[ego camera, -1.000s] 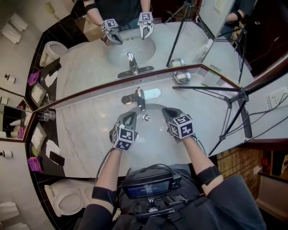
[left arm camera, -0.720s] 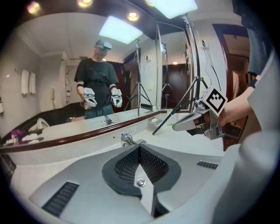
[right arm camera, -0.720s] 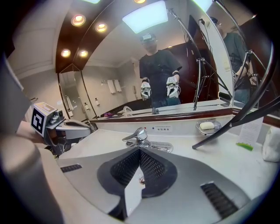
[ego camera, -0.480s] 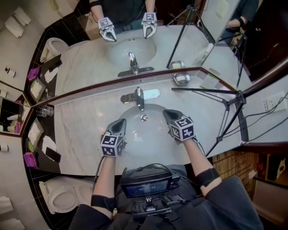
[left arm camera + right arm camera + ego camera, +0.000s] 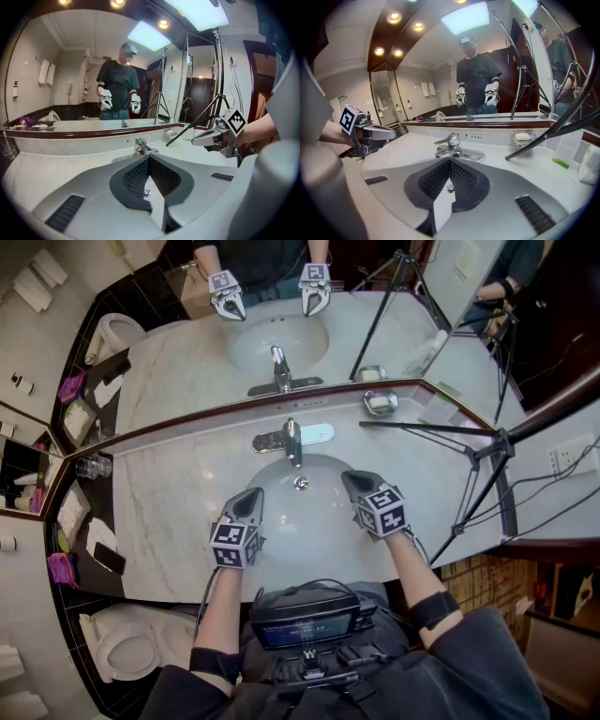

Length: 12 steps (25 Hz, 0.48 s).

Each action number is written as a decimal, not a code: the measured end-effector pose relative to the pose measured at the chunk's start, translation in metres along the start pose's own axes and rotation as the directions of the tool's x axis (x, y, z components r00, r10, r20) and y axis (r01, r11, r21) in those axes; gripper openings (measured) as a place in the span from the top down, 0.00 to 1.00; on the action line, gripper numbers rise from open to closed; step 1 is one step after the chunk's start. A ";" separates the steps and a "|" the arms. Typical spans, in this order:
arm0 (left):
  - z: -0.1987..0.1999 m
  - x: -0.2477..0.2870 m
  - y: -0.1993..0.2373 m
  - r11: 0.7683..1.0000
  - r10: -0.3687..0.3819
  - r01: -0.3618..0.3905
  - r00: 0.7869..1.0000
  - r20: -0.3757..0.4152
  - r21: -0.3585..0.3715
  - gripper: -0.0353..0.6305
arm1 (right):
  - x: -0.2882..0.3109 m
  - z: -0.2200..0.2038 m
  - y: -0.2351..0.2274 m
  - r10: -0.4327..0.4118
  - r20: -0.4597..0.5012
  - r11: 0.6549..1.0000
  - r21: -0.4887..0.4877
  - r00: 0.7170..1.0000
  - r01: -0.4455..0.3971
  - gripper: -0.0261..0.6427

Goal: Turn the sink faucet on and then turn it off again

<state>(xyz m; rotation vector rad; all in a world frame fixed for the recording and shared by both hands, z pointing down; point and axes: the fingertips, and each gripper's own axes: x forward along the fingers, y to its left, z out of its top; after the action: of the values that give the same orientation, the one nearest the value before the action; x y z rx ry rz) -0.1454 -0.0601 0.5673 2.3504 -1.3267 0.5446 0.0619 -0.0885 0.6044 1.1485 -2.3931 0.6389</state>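
Two pairs of jaws, both pressed closed on nothing: left gripper [image 5: 150, 157] tip to tip, right gripper [image 5: 450, 159] the same; two grippers side by side but well apart over the near half of the one sink [image 5: 300, 526], left by its left rim, right by its right rim, both angled down and pointing toward the faucet [image 5: 292, 441], neither touching it. One drain [image 5: 301, 483] between the two tips and a little beyond them; one chrome faucet with a single lever, standing at the basin's back edge on the marble counter [image 5: 178, 507], close under the mirror [image 5: 187, 371]. Farther out: one soap dish [image 5: 380, 402] holding one white bar, right of the faucet; one black tripod [image 5: 487, 456] over the counter's right end; one toilet [image 5: 122, 652] at lower left.
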 end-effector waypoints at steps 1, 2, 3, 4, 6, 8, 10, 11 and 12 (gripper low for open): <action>-0.001 0.000 0.001 1.000 0.001 -0.001 1.000 -0.001 0.000 0.95 | 0.001 0.001 0.001 -0.006 -0.003 0.999 -0.036 1.000 0.006 0.93; -0.001 0.000 0.001 1.000 0.003 -0.003 1.000 -0.003 -0.002 0.95 | 0.002 0.004 0.004 -0.015 -0.009 0.996 -0.088 1.000 0.015 0.93; -0.002 0.001 0.002 1.000 0.005 -0.005 1.000 -0.005 -0.005 0.95 | 0.003 0.007 0.008 -0.025 -0.018 0.989 -0.148 1.000 0.022 0.93; -0.003 0.001 0.003 1.000 0.007 -0.007 1.000 -0.007 -0.009 0.95 | 0.005 0.011 0.012 -0.032 -0.027 0.978 -0.209 0.999 0.025 0.92; -0.004 0.000 0.004 1.000 0.009 -0.009 1.000 -0.011 -0.012 0.95 | 0.012 0.016 0.020 -0.036 -0.043 0.952 -0.306 0.998 0.021 0.92; -0.004 0.001 0.004 1.000 0.011 -0.011 1.000 -0.013 -0.008 0.95 | 0.023 0.017 0.026 -0.038 -0.053 0.925 -0.380 0.998 0.015 0.89; -0.006 0.001 0.006 1.000 0.015 -0.016 1.000 -0.017 -0.007 0.95 | 0.036 0.017 0.030 -0.043 -0.061 0.894 -0.448 0.997 0.011 0.88; -0.007 0.002 0.008 1.000 0.018 -0.018 1.000 -0.020 -0.008 0.95 | 0.042 0.017 0.033 -0.046 -0.065 0.877 -0.481 0.997 0.009 0.88; -0.007 0.002 0.009 1.000 0.019 -0.020 1.000 -0.022 -0.010 0.95 | 0.048 0.019 0.036 -0.049 -0.072 0.859 -0.512 0.996 0.006 0.86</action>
<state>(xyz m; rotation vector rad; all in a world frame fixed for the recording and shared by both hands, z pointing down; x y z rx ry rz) -0.1533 -0.0617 0.5755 2.3197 -1.3412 0.5663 0.0029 -0.1084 0.6069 0.8970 -2.2675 0.0190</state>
